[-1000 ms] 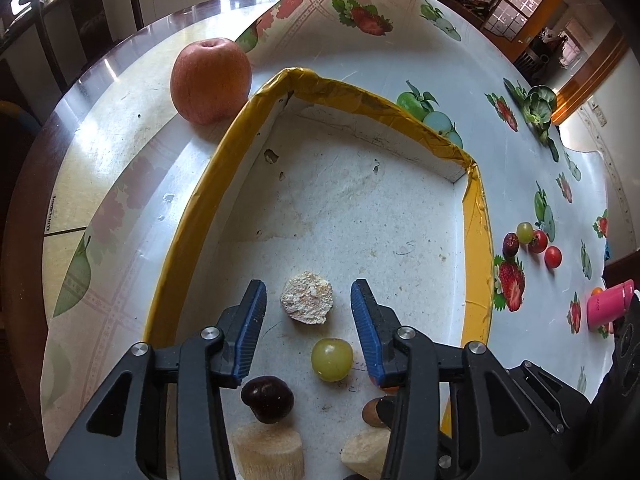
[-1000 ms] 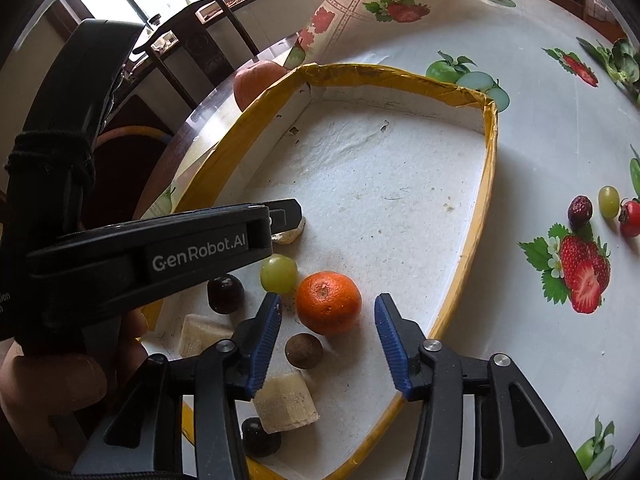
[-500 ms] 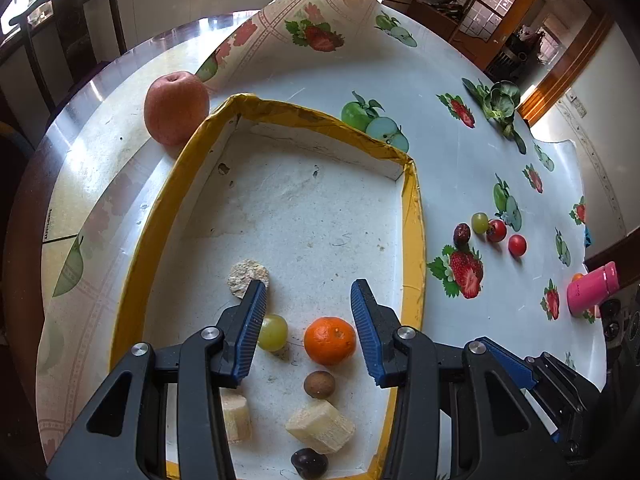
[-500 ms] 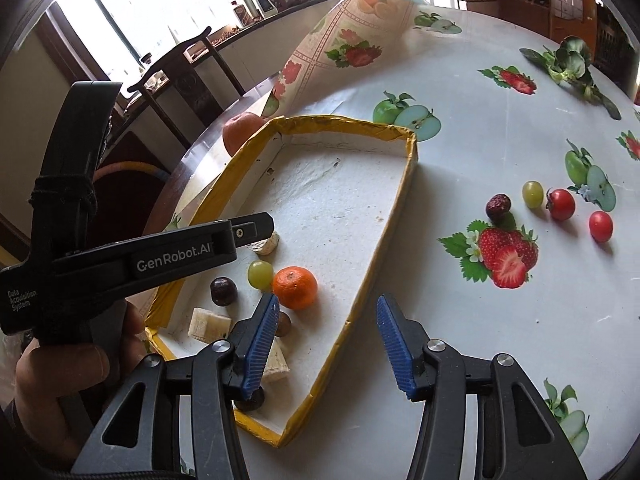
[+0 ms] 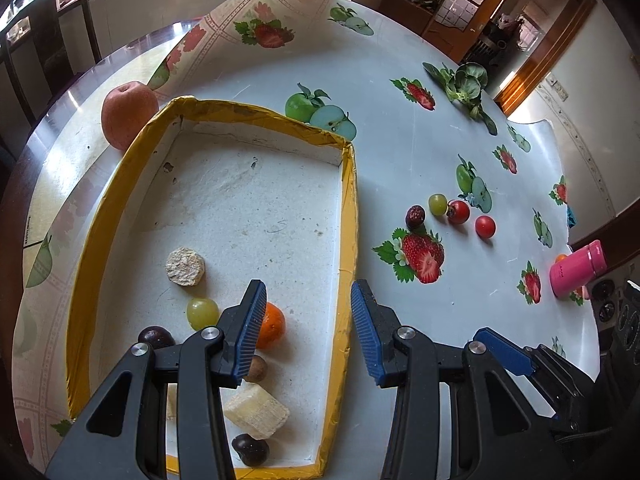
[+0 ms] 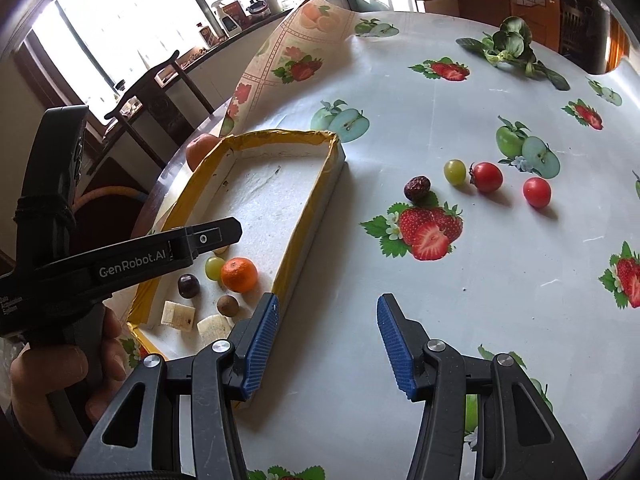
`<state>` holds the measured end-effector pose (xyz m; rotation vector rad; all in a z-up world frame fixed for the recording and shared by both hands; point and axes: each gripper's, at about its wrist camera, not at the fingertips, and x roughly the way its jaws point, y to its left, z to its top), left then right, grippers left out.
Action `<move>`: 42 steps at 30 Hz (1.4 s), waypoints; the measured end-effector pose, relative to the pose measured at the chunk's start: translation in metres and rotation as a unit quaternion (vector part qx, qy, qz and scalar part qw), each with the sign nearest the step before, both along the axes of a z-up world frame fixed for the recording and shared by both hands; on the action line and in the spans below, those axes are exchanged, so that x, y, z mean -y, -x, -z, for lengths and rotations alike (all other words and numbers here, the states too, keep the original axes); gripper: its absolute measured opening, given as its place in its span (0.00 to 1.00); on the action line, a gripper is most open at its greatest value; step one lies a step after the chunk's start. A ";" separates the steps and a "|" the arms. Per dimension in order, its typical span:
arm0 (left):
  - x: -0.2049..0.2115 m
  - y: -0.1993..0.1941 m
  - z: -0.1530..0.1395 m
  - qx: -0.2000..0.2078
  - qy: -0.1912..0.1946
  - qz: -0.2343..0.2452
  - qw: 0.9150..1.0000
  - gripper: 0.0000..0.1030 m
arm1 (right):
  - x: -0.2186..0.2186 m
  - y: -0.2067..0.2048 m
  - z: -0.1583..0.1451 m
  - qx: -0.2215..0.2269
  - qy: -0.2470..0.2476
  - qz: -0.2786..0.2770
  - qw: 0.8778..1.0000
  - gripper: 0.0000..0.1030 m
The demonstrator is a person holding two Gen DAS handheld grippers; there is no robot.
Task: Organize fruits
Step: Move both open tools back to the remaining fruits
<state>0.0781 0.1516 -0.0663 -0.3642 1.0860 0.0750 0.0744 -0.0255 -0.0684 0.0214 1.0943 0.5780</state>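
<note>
A yellow-rimmed white tray (image 5: pixel 348 208) (image 6: pixel 316 200) holds an orange mandarin (image 5: pixel 274 326) (image 6: pixel 239 274), a green grape (image 5: pixel 202 313), dark fruits, a brown one and pale chunks. On the cloth to its right lie a dark date (image 6: pixel 417 189) (image 5: pixel 415 216), a green grape (image 6: pixel 455 172) (image 5: pixel 437 203) and two red tomatoes (image 6: pixel 487 176) (image 6: pixel 537 192). My left gripper (image 5: pixel 308 330) hangs open over the tray's right rim, empty. My right gripper (image 6: pixel 328 346) is open and empty above bare cloth beside the tray. An apple (image 5: pixel 129 114) sits behind the tray.
A pink bottle (image 5: pixel 576 267) lies at the table's right edge. Leafy greens (image 6: pixel 508 46) lie at the far side. The fruit-print cloth is folded up at the back (image 5: pixel 276 12). A hand (image 6: pixel 52 384) holds the left gripper's handle. Chairs stand beyond the table on the left.
Both grippers have risen and pulled back to the right, away from the tray's fruit. The right one left the mandarin in the tray and now hangs over the cloth. Both stayed open.
</note>
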 end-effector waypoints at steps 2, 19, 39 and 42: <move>0.007 -0.002 0.000 0.000 0.002 0.007 1.000 0.41 | 0.008 -0.002 0.002 -0.001 0.000 0.007 1.000 0.51; 0.073 -0.037 0.006 -0.007 0.015 0.062 0.998 0.41 | 0.081 -0.033 0.016 -0.010 0.002 0.074 0.997 0.51; 0.100 -0.107 0.041 -0.026 0.006 0.086 0.996 0.41 | 0.115 -0.103 0.041 -0.008 0.014 0.119 0.993 0.51; 0.103 -0.118 0.048 -0.030 -0.001 0.089 0.996 0.41 | 0.116 -0.117 0.045 -0.007 0.013 0.124 0.992 0.51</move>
